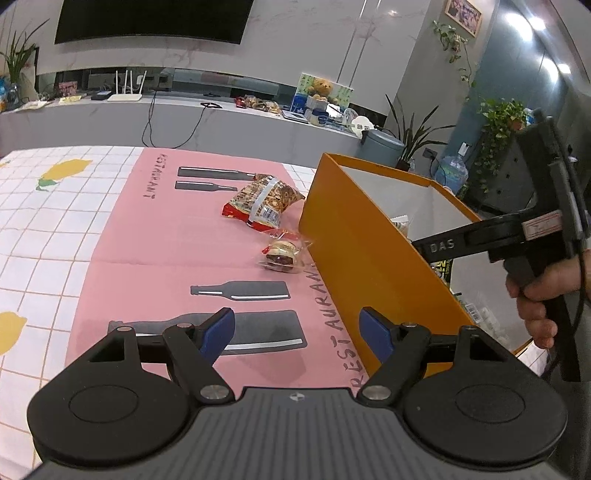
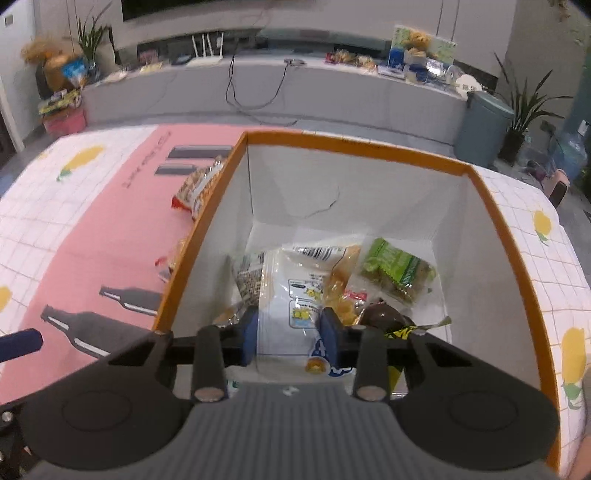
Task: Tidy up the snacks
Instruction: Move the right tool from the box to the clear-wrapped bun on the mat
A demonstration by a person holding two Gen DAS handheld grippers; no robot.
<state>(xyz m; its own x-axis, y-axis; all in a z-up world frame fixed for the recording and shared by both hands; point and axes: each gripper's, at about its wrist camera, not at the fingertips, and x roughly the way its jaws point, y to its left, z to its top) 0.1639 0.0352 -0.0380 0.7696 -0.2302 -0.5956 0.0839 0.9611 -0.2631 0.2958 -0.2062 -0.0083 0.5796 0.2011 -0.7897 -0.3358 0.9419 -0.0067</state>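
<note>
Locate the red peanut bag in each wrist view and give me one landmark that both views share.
Left wrist: the red peanut bag lies on the pink mat, upper middle, just left of the orange box.
Right wrist: the bag peeks out left of centre, partly hidden behind the box's left wall.
Shared landmark: the box's orange left wall, with the bag beside it.

2 snack pkts (image 1: 260, 206) on mat (image 1: 166, 240), left of box (image 1: 354, 236)

Even indoor light fell from ceiling lamps (image 1: 524, 22), glaring on the wall. The right view was softly blurred; both bent strongly at the edges.
</note>
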